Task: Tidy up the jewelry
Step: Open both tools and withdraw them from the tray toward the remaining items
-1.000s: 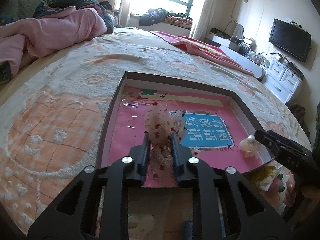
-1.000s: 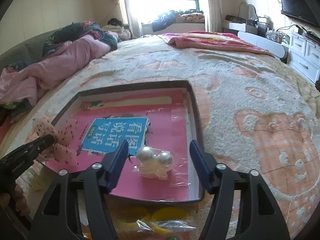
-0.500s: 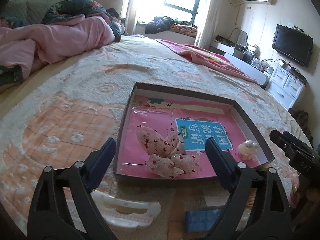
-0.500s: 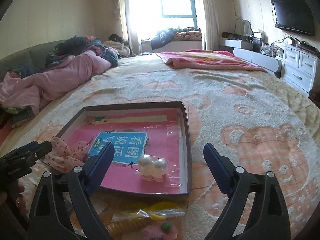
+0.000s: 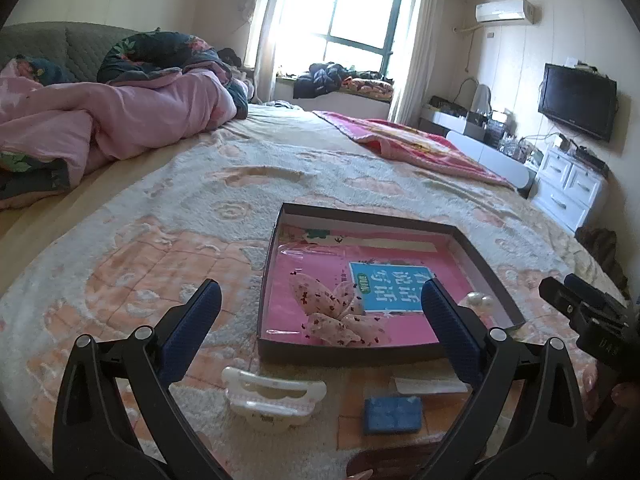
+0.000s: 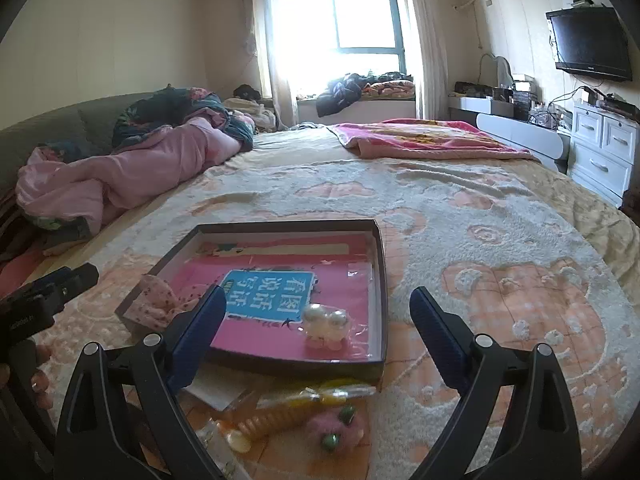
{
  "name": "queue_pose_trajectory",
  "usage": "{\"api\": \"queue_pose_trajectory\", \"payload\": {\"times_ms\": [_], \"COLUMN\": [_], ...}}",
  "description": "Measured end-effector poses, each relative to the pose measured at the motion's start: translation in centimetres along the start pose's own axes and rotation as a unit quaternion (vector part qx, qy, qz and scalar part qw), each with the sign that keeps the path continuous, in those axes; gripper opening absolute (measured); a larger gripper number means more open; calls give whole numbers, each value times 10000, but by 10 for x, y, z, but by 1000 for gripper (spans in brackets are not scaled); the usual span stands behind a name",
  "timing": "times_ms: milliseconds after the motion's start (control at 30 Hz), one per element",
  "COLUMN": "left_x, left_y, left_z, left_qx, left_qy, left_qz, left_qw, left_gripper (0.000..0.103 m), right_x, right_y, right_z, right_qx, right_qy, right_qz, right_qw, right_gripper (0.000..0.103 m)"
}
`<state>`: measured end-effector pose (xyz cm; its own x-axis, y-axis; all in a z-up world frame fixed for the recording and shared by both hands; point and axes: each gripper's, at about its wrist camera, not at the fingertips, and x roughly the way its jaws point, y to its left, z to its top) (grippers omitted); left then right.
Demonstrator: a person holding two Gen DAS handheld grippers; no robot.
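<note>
A dark shallow box point(image 5: 486, 264) point(image 6: 382, 276) with a pink lining lies on the bed. Inside it lie a pink dotted fabric bow point(image 5: 338, 314) point(image 6: 158, 300) and a pearl hair piece point(image 6: 326, 322) point(image 5: 476, 302) in clear wrap. My left gripper point(image 5: 320, 320) is open and empty, above the box's near edge. My right gripper point(image 6: 318, 320) is open and empty, near the pearls. In front of the box lie a white hair clip point(image 5: 272, 398), a blue piece point(image 5: 392, 414), a yellow spiral tie point(image 6: 280, 416) and a pink fuzzy piece point(image 6: 334, 428).
The box sits on a plush cream and orange blanket point(image 6: 500, 280). A pink quilt point(image 5: 120, 120) is piled at the far left. A red blanket point(image 6: 420, 136) lies at the far right. White drawers point(image 6: 604, 148) and a TV point(image 5: 576, 100) stand by the right wall.
My left gripper let go of the pink bow inside the box, opened wide and pulled back. My right gripper pulled back and up from the pearls, opening wider.
</note>
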<state>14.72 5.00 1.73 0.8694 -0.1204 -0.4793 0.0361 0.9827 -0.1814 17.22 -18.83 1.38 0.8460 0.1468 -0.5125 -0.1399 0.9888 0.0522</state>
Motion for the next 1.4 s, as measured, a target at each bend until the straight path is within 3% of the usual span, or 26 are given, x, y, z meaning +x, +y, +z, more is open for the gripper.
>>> {"api": "queue_pose_trajectory", "payload": {"times_ms": [600, 1400], "left_x": [-37, -42], "left_y": [2, -8], "left_z": [-26, -65], "left_qx": [91, 496], "left_qy": [19, 630], "left_qz": [92, -15], "left_qw": [9999, 9968], "left_gripper": [92, 92], "right_x": [-40, -56], "right_y": [15, 38], "right_z": [-31, -74], "right_qx": [-391, -997], "right_qy": [103, 504], "right_qz": [240, 427], "right_qw": [9989, 9928], "right_gripper": [91, 91]}}
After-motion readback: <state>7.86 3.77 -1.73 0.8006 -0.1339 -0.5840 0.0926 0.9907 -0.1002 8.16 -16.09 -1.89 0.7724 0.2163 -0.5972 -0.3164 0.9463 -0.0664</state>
